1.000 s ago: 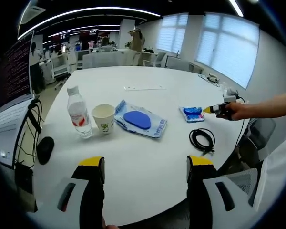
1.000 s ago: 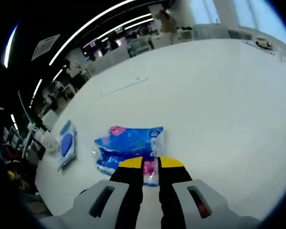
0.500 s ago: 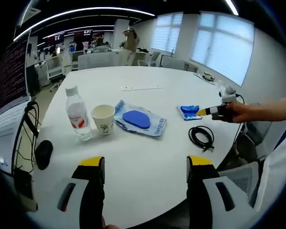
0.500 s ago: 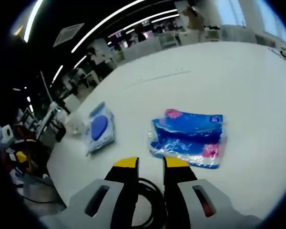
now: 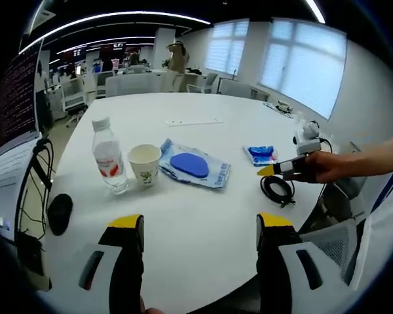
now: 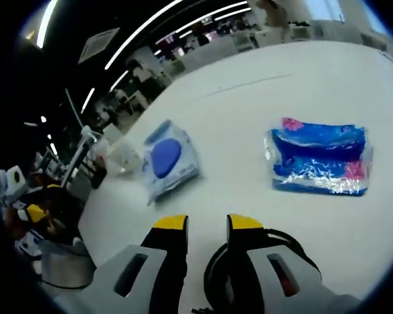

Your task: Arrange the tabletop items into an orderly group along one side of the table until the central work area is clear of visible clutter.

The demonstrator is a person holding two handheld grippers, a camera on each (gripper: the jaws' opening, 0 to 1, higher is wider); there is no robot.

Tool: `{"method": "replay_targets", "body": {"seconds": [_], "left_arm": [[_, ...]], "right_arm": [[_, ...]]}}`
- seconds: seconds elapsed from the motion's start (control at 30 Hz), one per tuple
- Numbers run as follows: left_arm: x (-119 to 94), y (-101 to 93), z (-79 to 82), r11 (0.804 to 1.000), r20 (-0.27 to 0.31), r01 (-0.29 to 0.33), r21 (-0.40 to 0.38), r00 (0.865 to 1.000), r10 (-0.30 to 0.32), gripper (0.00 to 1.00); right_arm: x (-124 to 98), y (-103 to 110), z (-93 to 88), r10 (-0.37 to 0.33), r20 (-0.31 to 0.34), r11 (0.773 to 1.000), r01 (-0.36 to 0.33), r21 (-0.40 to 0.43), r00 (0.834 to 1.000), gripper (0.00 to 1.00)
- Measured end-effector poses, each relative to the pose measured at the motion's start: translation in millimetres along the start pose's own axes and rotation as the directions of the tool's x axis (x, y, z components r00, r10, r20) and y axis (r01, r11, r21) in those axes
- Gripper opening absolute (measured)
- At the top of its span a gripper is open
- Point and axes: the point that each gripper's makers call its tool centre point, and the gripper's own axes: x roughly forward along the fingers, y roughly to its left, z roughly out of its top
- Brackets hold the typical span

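On the round white table stand a water bottle and a paper cup, side by side. To their right lie a packet with a blue oval, a small blue packet and a black cable coil. My left gripper hangs open over the near edge, holding nothing. My right gripper, held by a hand, hovers over the cable coil with a narrow open gap and nothing in it.
A black mouse and cables lie at the table's left edge beside an open laptop. A strip of paper lies farther back. Office chairs and desks stand beyond the table.
My right gripper has let go of the small blue packet and drawn back until it is over the cable coil. The left gripper has stayed where it was.
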Motion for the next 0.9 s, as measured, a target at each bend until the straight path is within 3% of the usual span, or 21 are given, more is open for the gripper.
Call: {"method": "replay_targets", "body": {"seconds": [0.2,0.47,0.63,0.9], "left_arm": [[-1.4,0.1,-5.1,1.0,-0.005,-0.003,-0.002,1.0,0.003,0.71],[-3.6,-0.3,-5.6,1.0,0.001,0.0,-0.008,1.0,0.0,0.71],[-7.5,3.0,-4.6,1.0,0.008,-0.004,-0.01,1.0,0.005,0.71],[-17.3,7.4,-7.5,1.0,0.017,-0.018,-0.021,1.0,0.019,0.71]], "right_arm": [[12.2,14.5,5.5,0.026,0.001,1.0,-0.026,0.008,1.0,0.23],[38.0,49.2,6.4,0.086,-0.022,0.995,-0.085,0.042,0.996,0.39],[57.3,65.8,2.4,0.097,-0.044,0.992,-0.093,0.085,0.994,0.42],[72.1,76.9,5.6,0.097,-0.031,0.983,-0.091,0.157,0.995,0.37]]}}
